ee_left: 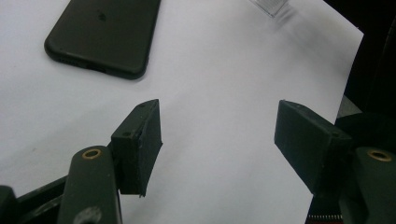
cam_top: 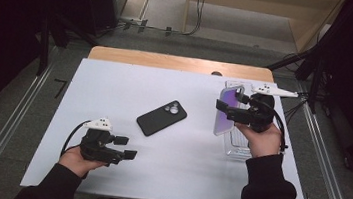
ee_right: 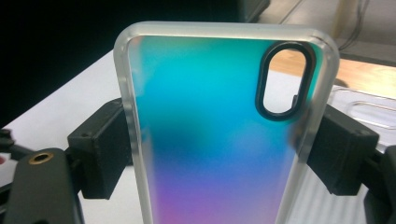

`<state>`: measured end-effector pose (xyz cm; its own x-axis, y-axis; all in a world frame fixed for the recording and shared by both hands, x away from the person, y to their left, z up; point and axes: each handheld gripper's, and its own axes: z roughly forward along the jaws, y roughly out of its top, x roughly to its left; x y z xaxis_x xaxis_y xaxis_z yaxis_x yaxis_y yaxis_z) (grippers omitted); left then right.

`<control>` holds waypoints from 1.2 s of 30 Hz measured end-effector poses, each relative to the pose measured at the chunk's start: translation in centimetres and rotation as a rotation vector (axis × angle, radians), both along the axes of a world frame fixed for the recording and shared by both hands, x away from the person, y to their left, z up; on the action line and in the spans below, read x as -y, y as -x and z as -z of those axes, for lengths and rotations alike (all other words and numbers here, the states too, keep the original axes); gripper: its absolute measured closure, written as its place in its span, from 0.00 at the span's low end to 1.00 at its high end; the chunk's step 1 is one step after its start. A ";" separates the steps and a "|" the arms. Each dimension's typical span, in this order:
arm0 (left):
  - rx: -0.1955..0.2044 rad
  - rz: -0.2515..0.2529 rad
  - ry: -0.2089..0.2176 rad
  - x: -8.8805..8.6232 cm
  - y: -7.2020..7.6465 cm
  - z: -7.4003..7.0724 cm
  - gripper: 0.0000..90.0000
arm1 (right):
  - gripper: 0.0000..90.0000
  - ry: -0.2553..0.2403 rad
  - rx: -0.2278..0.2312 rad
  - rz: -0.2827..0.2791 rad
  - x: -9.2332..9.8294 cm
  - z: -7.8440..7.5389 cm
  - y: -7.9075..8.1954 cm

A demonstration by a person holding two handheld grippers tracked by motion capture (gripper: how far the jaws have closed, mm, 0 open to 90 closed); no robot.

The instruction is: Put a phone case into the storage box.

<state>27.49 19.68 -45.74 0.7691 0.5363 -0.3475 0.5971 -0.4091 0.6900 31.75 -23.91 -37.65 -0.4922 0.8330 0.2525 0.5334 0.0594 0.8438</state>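
A: Biggest first. White table (cam_top: 115, 87), wooden edge at 12 o'clock. What's on it?

B: Black phone (cam_top: 162, 117) lying face down near centre, camera bump toward 1 o'clock. Clear plastic tray (cam_top: 237, 149) at the table's 3 o'clock side, under the right hand.

A: Case?

B: Iridescent phone case (ee_right: 210, 140), teal fading to purple, frosted rim, oval camera cutout at its 1 o'clock corner. It's off the table, upright, clamped across its width by the right gripper (cam_top: 227, 110); pads press on both long edges.

A: Left gripper?

B: Left gripper (cam_top: 125, 147) sits at 7 o'clock from the phone, jaws standing wide with nothing between them, just bare table. Phone is up at 11 o'clock in the left gripper view, well apart.

A: Step?

B: I'd judge the case has been picked from the tray and is being carried toward the phone. Fitting not yet begun.

A: Next move needs?

B: Probably tipping the case flat, lining the cutout with the camera bump, and the left gripper steadying the phone.
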 end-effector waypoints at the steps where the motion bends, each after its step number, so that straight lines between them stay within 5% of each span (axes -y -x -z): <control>1: 0.002 0.001 -0.002 0.0 0.0 0.0 0.36 | 0.17 0.001 0.003 0.013 0.2 0.0 0.0; 16: 0.000 0.001 0.015 -0.1 -0.1 0.0 0.36 | 0.17 0.037 0.012 0.132 2.4 -0.4 -1.8; 36: -0.003 -0.014 0.016 -0.3 -0.2 0.0 0.36 | 0.17 0.078 -0.005 0.301 4.6 0.8 -7.2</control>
<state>27.66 20.02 -45.77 0.7608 0.5410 -0.3584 0.6045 -0.3899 0.6946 38.92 -28.48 -38.43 -0.2193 0.9582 0.1840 0.5411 -0.0375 0.8401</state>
